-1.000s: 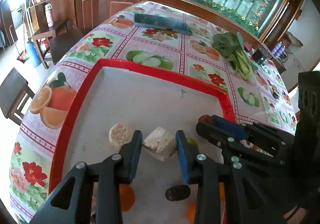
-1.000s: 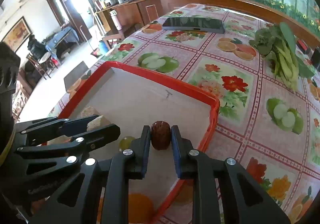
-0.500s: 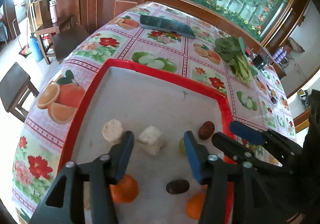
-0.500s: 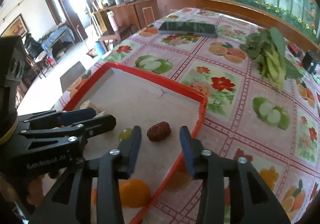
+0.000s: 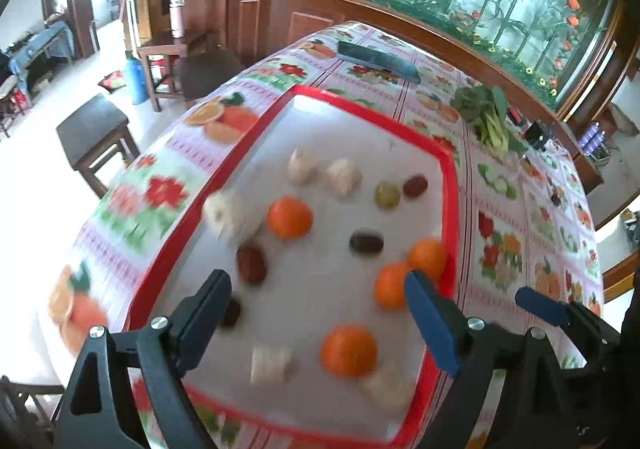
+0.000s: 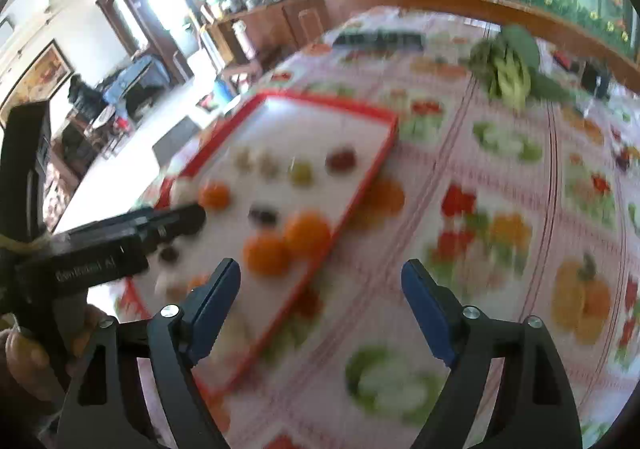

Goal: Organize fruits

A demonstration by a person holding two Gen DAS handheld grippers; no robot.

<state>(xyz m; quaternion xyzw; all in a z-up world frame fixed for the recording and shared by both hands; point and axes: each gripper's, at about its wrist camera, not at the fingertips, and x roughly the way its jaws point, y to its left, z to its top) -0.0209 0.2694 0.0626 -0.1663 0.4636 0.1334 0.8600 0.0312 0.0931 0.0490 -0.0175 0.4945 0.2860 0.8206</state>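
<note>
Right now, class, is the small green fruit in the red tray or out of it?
In. The green fruit lies on the tray's white floor, inside the red rim, beside a dark red fruit; no fingers touch it.

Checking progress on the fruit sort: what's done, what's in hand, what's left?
Done: a far row on the red tray, pale chunks, green fruit, red date. In hand: nothing; left gripper and right gripper are opening, empty. Left: oranges and dark dates lie scattered.
</note>
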